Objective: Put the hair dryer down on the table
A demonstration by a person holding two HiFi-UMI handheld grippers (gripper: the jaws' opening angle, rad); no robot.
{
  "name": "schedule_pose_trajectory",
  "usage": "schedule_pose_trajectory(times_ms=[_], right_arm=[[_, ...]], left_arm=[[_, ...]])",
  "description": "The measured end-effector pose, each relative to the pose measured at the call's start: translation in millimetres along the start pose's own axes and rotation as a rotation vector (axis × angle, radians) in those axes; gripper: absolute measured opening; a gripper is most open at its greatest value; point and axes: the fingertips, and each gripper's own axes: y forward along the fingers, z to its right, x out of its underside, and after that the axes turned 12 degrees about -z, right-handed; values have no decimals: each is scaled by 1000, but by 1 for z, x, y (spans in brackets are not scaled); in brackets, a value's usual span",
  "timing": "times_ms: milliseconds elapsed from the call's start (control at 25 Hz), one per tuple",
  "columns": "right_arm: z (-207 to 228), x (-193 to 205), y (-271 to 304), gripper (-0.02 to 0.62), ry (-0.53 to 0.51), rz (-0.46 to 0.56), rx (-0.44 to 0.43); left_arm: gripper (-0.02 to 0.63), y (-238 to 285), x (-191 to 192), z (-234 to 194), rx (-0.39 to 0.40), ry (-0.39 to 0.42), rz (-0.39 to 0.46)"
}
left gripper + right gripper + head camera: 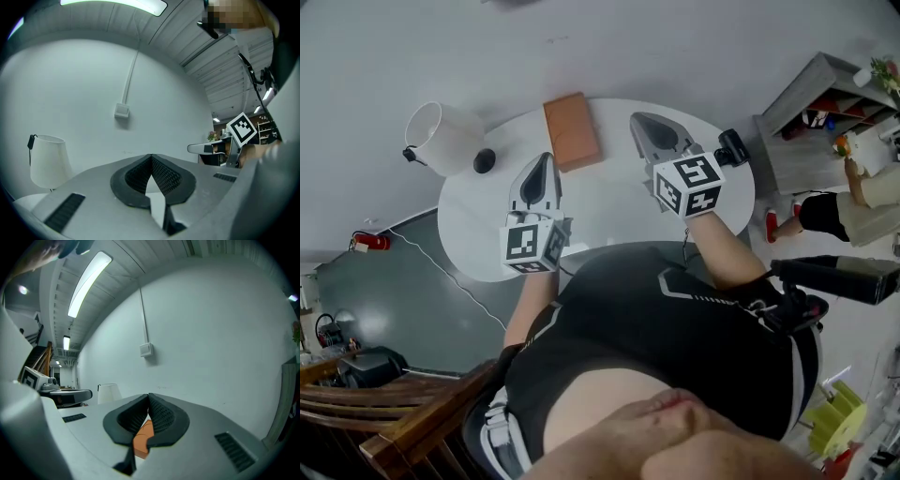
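Observation:
On the round white table (609,211) a small black device (731,147), apparently the hair dryer, lies at the right edge, free of both grippers. My right gripper (639,118) hovers over the table just left of it, jaws shut and empty (149,394). Over the table's left half my left gripper (546,157) points the same way. Its tips also meet with nothing between them (151,155). An orange-brown box (572,130) lies flat between the two grippers at the far side. It shows below the right jaws (142,440).
A white lampshade-like cylinder (441,138) stands at the table's far left beside a small black round object (485,160). A grey shelf unit (811,112) and a person (853,206) are to the right. A dark bar (834,277) juts out at my right hip. A wooden chair (384,403) is lower left.

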Motion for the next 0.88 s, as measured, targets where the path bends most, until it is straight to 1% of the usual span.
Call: schedule_pose_trajectory(times_ms=[880], right_arm=[[3, 5, -6, 31, -6, -18, 22]], left_arm=[[32, 3, 3, 9, 17, -4, -6]])
